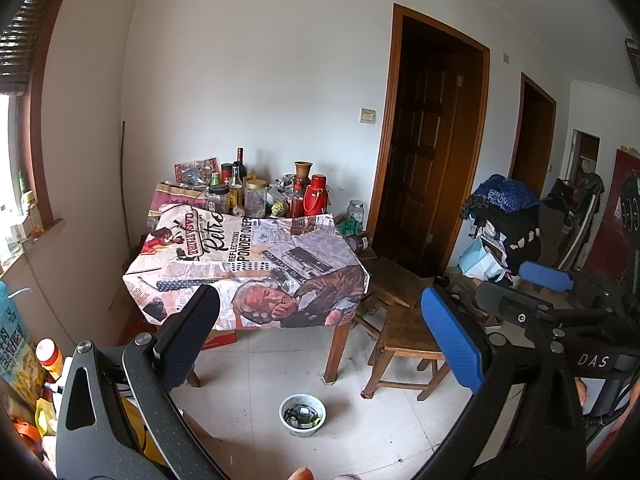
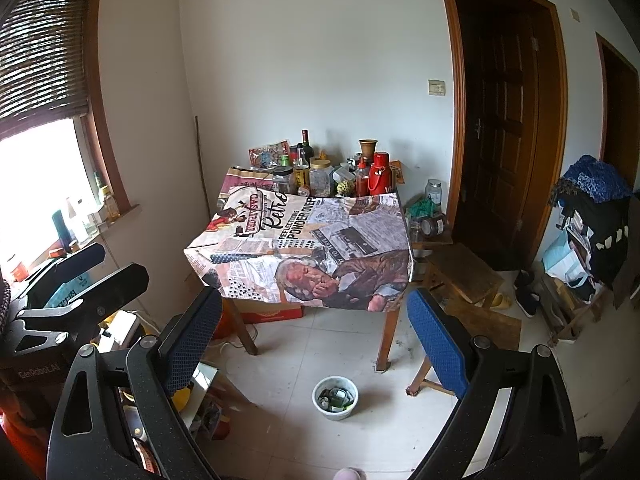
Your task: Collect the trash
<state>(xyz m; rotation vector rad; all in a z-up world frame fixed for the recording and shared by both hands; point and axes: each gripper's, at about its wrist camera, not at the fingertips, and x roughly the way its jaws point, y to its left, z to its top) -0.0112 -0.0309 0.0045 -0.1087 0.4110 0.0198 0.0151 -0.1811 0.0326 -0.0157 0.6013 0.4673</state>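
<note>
A white bowl (image 1: 302, 432) holding dark and green scraps stands on the tiled floor in front of the table; the right wrist view shows the same bowl (image 2: 335, 414). My left gripper (image 1: 320, 336) is open and empty, held high above the floor and well short of the bowl. My right gripper (image 2: 316, 344) is also open with nothing between its blue and black pads, at about the same height. The two grippers sit side by side: in the left wrist view the right gripper (image 1: 504, 280) appears at the right edge.
A table (image 1: 256, 264) under a newspaper-print cloth carries several bottles and jars (image 1: 256, 196) along its back edge. Wooden stools (image 1: 404, 336) stand to its right, before dark doors. Cluttered bags and boxes (image 2: 124, 328) lie on the left under the window.
</note>
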